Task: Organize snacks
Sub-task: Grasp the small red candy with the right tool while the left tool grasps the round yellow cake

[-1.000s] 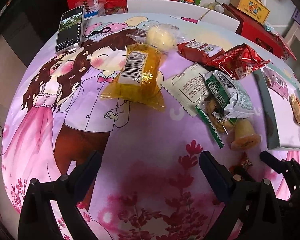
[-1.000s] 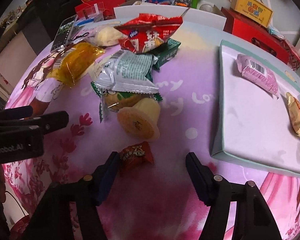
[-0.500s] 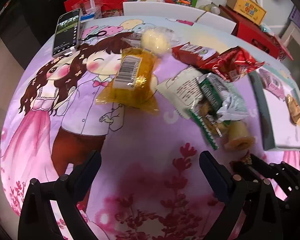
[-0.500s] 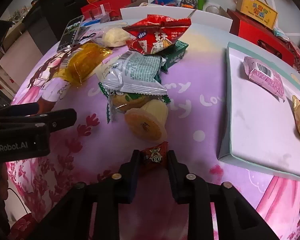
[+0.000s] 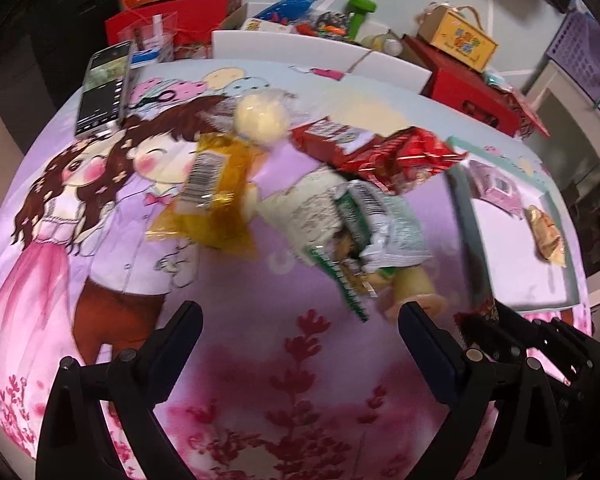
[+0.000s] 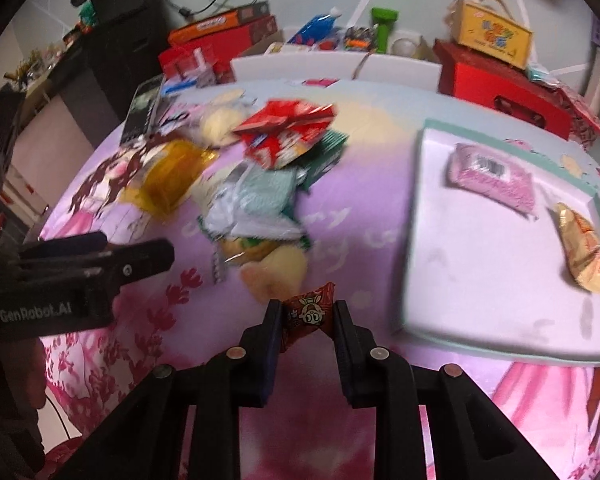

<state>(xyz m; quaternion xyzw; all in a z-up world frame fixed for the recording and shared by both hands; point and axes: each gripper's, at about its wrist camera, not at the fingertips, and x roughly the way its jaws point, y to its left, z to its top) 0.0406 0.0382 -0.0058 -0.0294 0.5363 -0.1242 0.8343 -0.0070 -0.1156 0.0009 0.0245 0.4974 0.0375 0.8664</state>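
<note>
My right gripper (image 6: 306, 312) is shut on a small red candy (image 6: 307, 312) and holds it just above the cloth, left of the white tray (image 6: 472, 280). The tray holds a pink packet (image 6: 492, 178) and a golden packet (image 6: 584, 252). A snack pile lies ahead: a jelly cup (image 6: 276, 272), a green-white bag (image 6: 260, 208), a red bag (image 6: 288, 136), a yellow packet (image 6: 168, 176). My left gripper (image 5: 300, 328) is open and empty over the cloth, near the pile (image 5: 364, 216). The right gripper (image 5: 496, 320) with the candy shows at the left wrist view's right edge.
A phone (image 5: 104, 88) lies at the far left of the cartoon tablecloth (image 5: 100, 216). Red boxes (image 6: 504, 92), a yellow box (image 6: 492, 36) and a white box (image 6: 332, 66) crowd the table's far edge. A round bun packet (image 5: 262, 116) lies behind the pile.
My right gripper closed on the small red candy and lifted it off the cloth, drawing slightly toward the tray. The left gripper stayed open and shifted a little.
</note>
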